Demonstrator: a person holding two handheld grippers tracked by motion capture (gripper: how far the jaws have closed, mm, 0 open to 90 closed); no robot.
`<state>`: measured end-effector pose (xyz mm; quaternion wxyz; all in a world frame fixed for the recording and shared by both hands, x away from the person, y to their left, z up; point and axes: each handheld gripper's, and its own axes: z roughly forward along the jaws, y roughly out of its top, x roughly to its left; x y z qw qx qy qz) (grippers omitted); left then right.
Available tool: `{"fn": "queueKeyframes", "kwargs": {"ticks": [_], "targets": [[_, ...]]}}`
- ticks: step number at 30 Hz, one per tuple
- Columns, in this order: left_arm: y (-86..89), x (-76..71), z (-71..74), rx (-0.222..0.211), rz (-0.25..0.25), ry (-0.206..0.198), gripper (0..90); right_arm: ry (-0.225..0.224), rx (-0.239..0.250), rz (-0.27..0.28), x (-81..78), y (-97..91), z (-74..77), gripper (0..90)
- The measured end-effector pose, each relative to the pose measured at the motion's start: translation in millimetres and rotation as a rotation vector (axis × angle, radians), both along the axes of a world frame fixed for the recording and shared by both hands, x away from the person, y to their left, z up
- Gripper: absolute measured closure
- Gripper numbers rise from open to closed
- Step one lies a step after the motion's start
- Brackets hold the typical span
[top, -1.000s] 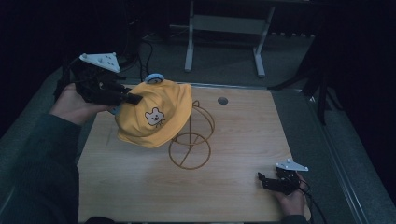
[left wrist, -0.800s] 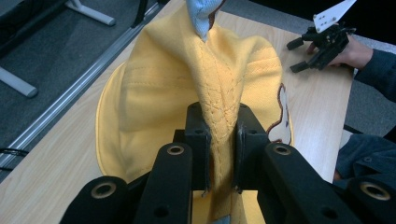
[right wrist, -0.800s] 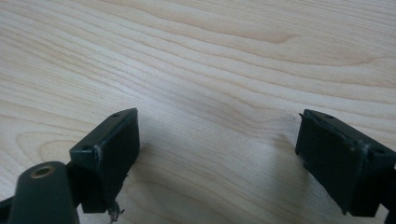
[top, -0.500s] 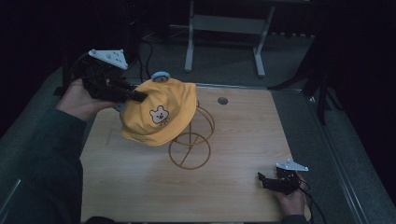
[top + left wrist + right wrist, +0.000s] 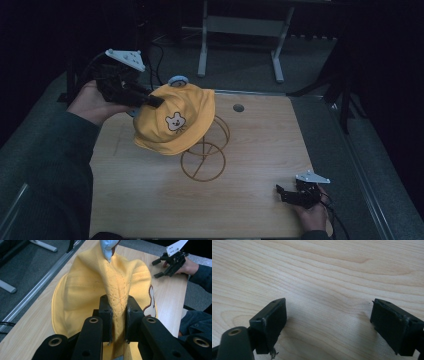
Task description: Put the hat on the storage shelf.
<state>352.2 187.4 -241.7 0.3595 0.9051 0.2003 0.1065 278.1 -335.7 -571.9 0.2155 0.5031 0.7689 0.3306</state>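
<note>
While the left tongs stay out of contact with the tabletop, we note them clenched on a pinched fold of the yellow hat; in the left gripper view the quilted fabric ridge sits squeezed betw. both pads, jaws nearly together w/ only cloth in the gap. Hat hangs in the air over the far-left part of the tabletop, draped partly over the top of the wire stand; whether cloth actually touches the wire we can't tell. Bear-face patch faces the near side, slightly tilted. Light-blue bit sticks up at the hat's far edge, also seen at top of the left gripper view; what it is, unclear. Wire stand: gold-coloured, round base ring flat on the tabletop approx. centre, loops rising toward the hat.

Left hand holds its tool at far left, above the tabletop edge. Right tongs rest at near-right corner, well apart from hat & stand; the right gripper view shows the jaws spread wide, released, bare wood betw. them. Small round hole in the tabletop, far side, right of the hat.
</note>
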Motion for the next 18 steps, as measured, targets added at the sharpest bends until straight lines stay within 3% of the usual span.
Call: {"fn": "queueKeyframes", "kwargs": {"ticks": [18], "targets": [[-27.4,17.1,-3.7,0.042,-0.003,0.018,77.1,0.0,0.0,0.0,0.0,0.0,0.0,13.7]]}}
